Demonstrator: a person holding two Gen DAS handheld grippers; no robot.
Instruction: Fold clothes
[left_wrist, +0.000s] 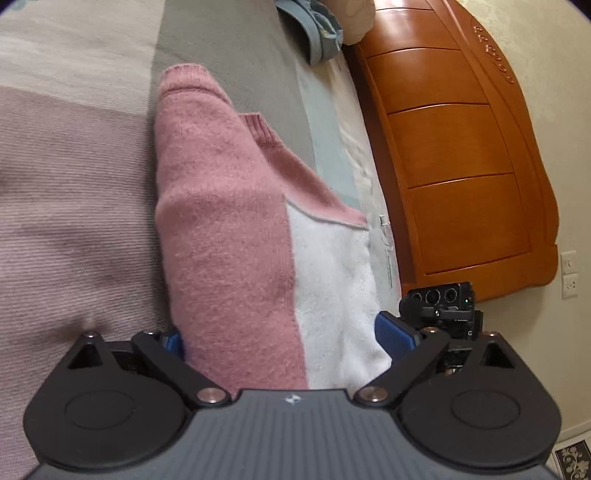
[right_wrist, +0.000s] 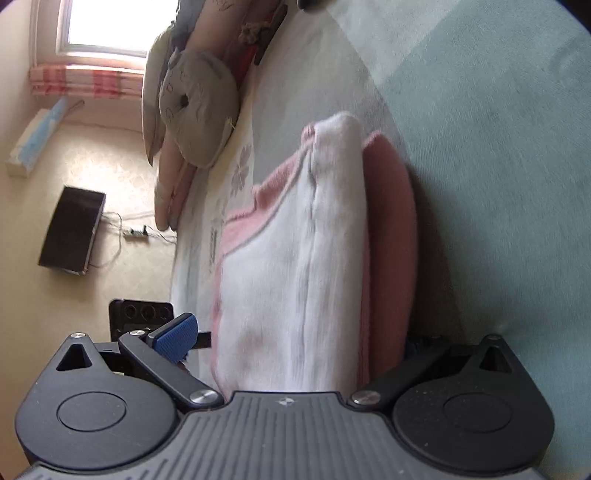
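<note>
Left wrist view: the left tongs (left_wrist: 280, 341) straddle a folded pink and white sweater (left_wrist: 229, 236), blue pads (left_wrist: 393, 338) set wide on either side of the bundle. Pads appear to touch the fabric edges; whether they actually clamp it, I cannot tell. The sweater lies on the bed (left_wrist: 74, 192), over a mauve and grey striped cover, its ribbed hem pointing away from the camera. A wooden headboard (left_wrist: 461, 166) stands at the right, with a blue garment (left_wrist: 317, 29) near the bed's far end. The other gripper's camera unit shows just beside the right-hand pad.

Right wrist view: the right tongs (right_wrist: 299, 341) likewise bracket the same sweater (right_wrist: 295, 258), white side facing up, pink layer beneath. One blue pad (right_wrist: 175, 338) stands just clear of the fabric; the other is hidden in shadow, so grip cannot be confirmed. A grey plush toy (right_wrist: 199, 107) rests at the bed's edge below a window (right_wrist: 107, 26).
</note>
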